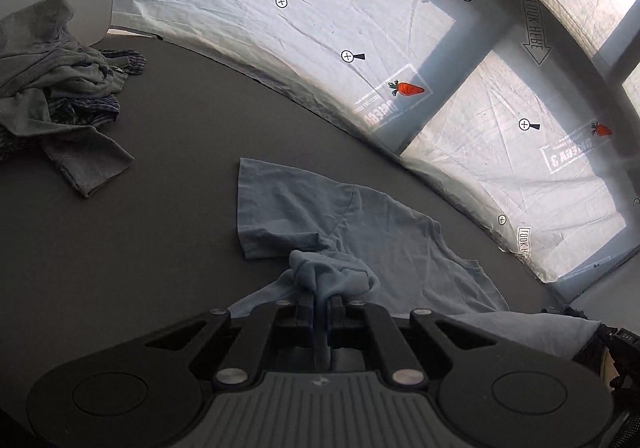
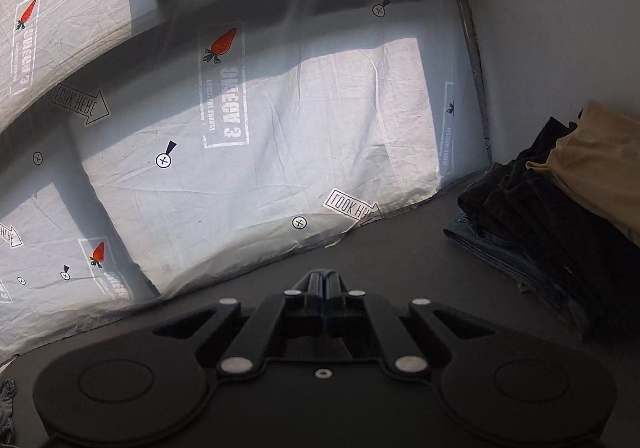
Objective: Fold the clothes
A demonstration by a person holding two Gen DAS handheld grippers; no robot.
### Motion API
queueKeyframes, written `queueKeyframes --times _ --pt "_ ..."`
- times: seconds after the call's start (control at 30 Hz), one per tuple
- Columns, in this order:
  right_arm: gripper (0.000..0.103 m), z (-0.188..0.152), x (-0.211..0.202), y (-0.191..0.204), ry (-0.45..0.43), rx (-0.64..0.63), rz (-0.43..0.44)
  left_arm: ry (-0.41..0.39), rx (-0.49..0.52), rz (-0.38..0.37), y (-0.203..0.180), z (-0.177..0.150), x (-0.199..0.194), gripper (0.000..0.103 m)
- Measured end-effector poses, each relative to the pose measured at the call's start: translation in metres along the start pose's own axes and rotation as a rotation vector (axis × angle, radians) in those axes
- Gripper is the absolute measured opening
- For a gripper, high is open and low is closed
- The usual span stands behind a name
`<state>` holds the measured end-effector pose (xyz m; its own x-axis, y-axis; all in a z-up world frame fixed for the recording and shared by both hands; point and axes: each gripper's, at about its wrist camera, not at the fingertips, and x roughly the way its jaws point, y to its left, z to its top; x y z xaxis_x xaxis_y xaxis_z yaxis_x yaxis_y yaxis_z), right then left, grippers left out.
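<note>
The light blue T-shirt [image 1: 360, 232] lay on the dark table [image 1: 160, 248], spread away from the left gripper [image 1: 320, 302] toward the printed sheet [image 1: 304, 16] at the table's far edge. Its sleeve pointed off to the left, its neckline lay to the right, and its long axis ran from the tool up and leftward. A bunch of its cloth was gathered up into the left gripper, whose fingers were clamped on it, with a strip of fabric trailing back between them. The left hand was therefore plainly the nearer one, already holding the shirt, and any fold would probably carry that pinched edge forward over the flat part.

The right gripper [image 2: 323, 280] had its fingers pressed together; a thin pale edge showed at their tips, but whether that was cloth I could not tell. Its camera showed no shirt at all, only table, sheet and a stack of folded dark and tan clothes [image 2: 560, 200] at the right by the wall. Only the left camera showed the crumpled grey heap [image 1: 60, 88] waiting at the far left.
</note>
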<state>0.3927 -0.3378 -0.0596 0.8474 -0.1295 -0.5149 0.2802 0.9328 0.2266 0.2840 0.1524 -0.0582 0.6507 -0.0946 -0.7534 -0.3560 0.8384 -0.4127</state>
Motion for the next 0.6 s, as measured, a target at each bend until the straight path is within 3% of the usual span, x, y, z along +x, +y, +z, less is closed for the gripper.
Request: queueKeyframes --times 0.07,0.13,0.2,0.27,0.33,0.43,0.6 --pt "0.004 -0.026 0.010 -0.008 0.090 -0.055 -0.036 0.103 -0.014 0.107 0.023 -0.023 0.029 0.015" --pt "0.006 -0.053 0.011 -0.020 0.156 -0.075 -0.067 0.153 0.020 0.180 0.036 -0.041 0.042 0.017" --pt "0.017 -0.076 0.002 -0.036 0.209 -0.079 -0.089 0.165 0.057 0.205 0.045 -0.056 0.042 0.027" --pt "0.027 -0.094 -0.007 -0.050 0.235 -0.084 -0.115 0.160 0.092 0.215 0.050 -0.065 0.039 0.038" --pt "0.028 -0.110 -0.012 -0.062 0.276 -0.080 -0.123 0.142 0.135 0.217 0.051 -0.069 0.034 0.047" --pt "0.028 -0.130 -0.013 -0.071 0.347 -0.090 -0.097 0.136 0.174 0.219 0.052 -0.071 0.034 0.055" --pt "0.044 -0.155 -0.004 -0.064 0.383 -0.112 -0.017 0.122 0.195 0.205 0.058 -0.077 0.037 0.063"
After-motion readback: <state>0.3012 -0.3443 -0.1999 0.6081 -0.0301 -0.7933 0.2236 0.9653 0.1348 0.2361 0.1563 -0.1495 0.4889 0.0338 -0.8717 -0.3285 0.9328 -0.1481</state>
